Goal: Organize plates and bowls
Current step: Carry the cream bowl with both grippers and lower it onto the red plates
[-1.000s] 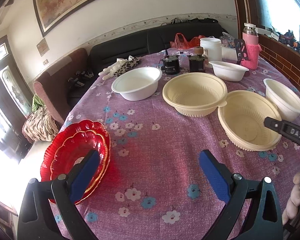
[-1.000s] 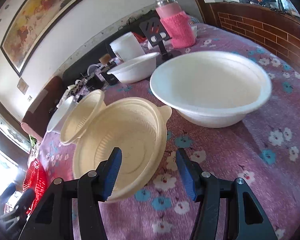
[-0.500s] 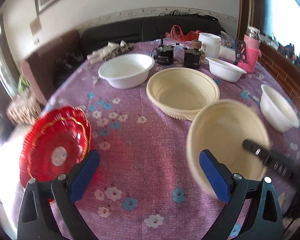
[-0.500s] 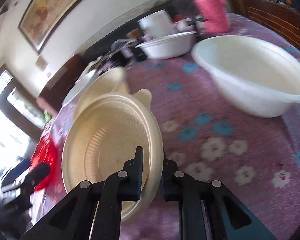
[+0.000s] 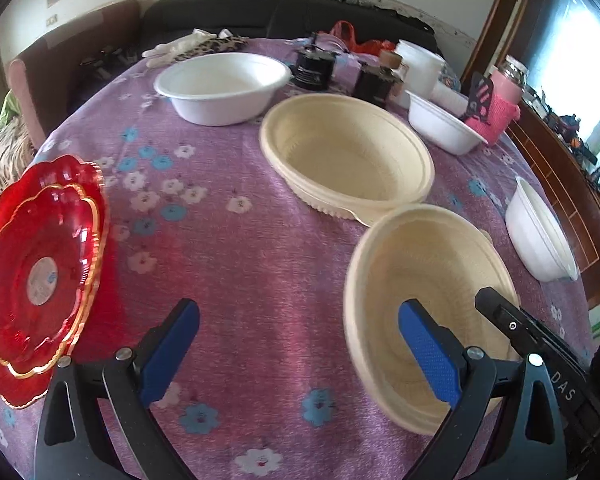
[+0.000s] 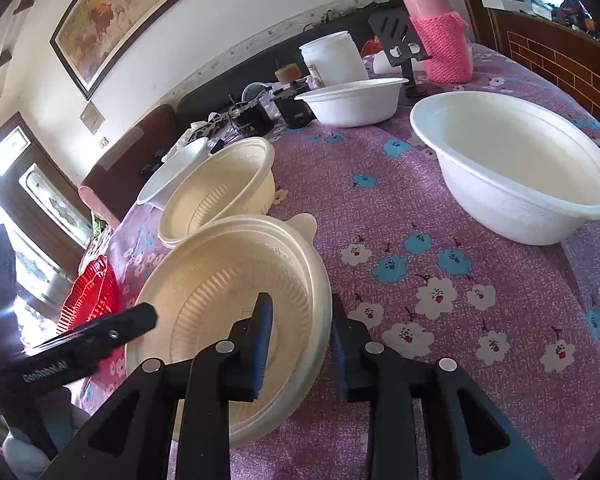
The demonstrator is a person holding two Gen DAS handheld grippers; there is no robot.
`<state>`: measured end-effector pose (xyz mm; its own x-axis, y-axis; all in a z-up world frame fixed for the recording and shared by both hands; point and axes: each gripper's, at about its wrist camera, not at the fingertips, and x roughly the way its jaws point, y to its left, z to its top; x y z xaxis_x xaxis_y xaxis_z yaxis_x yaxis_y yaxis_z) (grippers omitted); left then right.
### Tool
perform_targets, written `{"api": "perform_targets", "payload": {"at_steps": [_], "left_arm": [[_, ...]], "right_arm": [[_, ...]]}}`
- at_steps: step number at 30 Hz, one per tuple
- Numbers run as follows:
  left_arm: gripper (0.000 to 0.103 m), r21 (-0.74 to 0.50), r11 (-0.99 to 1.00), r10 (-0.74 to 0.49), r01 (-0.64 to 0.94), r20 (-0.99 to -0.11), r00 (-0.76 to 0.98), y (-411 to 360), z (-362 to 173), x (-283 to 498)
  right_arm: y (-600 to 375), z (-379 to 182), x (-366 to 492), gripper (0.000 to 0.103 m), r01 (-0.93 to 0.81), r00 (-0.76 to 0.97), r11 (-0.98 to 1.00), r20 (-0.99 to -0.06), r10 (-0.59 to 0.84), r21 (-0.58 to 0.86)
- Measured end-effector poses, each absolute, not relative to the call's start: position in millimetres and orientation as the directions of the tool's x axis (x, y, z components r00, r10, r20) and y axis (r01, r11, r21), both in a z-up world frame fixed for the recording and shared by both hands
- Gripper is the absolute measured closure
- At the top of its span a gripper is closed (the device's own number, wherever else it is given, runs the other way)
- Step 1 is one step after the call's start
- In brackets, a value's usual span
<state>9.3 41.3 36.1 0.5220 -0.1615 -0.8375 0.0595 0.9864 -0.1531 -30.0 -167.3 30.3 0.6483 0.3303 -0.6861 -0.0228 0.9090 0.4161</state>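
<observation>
On purple tablecloth (image 6: 440, 280) | right hand-held gripper (image 6: 300, 332) straddling cream bowl (image 6: 228, 292) rim, jaws just reopening | left hand-held gripper (image 5: 296, 344) apart

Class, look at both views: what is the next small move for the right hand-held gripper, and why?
Probably close the right hand-held gripper firmly on the near cream bowl. Its jaws have just been opening with the rim between them, and a gap shows beside the inner finger, so the hold looks loose. The matching cream bowl behind awaits nesting.
</observation>
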Motion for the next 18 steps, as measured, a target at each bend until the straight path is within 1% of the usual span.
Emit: {"api": "perform_targets", "payload": {"at_steps": [1, 2, 3, 4, 5, 6, 7, 9, 11, 13, 15, 17, 18], "left_arm": [[0.004, -0.151, 0.986, -0.163, 0.065, -0.839, 0.519, 38, 35, 11], [0.007, -0.151, 0.986, -0.164, 0.067, -0.838, 0.52, 37, 35, 12], [0.016, -0.151, 0.986, -0.165, 0.069, -0.837, 0.521, 35, 35, 12], [0.022, -0.15, 0.986, -0.166, 0.074, -0.839, 0.518, 34, 34, 13], [0.034, -0.15, 0.986, -0.169, 0.079, -0.842, 0.513, 33, 34, 14], [0.044, -0.153, 0.985, -0.174, 0.083, -0.846, 0.504, 32, 32, 14], [0.049, -0.16, 0.983, -0.182, 0.088, -0.851, 0.492, 32, 30, 15], [0.068, -0.171, 0.981, -0.193, 0.09, -0.857, 0.479, 32, 26, 16], [0.074, -0.184, 0.979, -0.204, 0.089, -0.859, 0.469, 32, 23, 16], [0.077, -0.189, 0.978, -0.21, 0.092, -0.858, 0.469, 31, 22, 15], [0.082, -0.188, 0.977, -0.212, 0.098, -0.855, 0.473, 29, 22, 13], [0.083, -0.192, 0.975, -0.221, 0.109, -0.854, 0.472, 26, 23, 12], [0.084, -0.191, 0.975, -0.223, 0.114, -0.852, 0.473, 25, 23, 11]], "right_arm": [[-167, 31, -31, 0.074, -0.02, 0.651, 0.912, -0.687, 0.323, 0.41], [-168, 31, -30, 0.074, -0.02, 0.652, 0.913, -0.687, 0.32, 0.407], [-167, 31, -30, 0.074, -0.02, 0.654, 0.916, -0.688, 0.315, 0.401], [-167, 31, -31, 0.074, -0.019, 0.653, 0.918, -0.691, 0.311, 0.396], [-167, 31, -31, 0.074, -0.02, 0.651, 0.919, -0.692, 0.311, 0.394], [-166, 30, -30, 0.074, -0.021, 0.648, 0.919, -0.694, 0.312, 0.394], [-165, 29, -30, 0.074, -0.023, 0.645, 0.919, -0.696, 0.314, 0.393], [-163, 28, -30, 0.074, -0.028, 0.642, 0.919, -0.698, 0.318, 0.393], [-162, 28, -30, 0.074, -0.03, 0.643, 0.922, -0.699, 0.314, 0.387], [-160, 28, -29, 0.074, -0.032, 0.642, 0.923, -0.7, 0.313, 0.383], [-160, 27, -29, 0.076, -0.034, 0.643, 0.924, -0.7, 0.312, 0.381], [-159, 27, -28, 0.08, -0.038, 0.643, 0.925, -0.7, 0.312, 0.378], [-158, 27, -28, 0.08, -0.041, 0.641, 0.926, -0.701, 0.313, 0.376]]}}
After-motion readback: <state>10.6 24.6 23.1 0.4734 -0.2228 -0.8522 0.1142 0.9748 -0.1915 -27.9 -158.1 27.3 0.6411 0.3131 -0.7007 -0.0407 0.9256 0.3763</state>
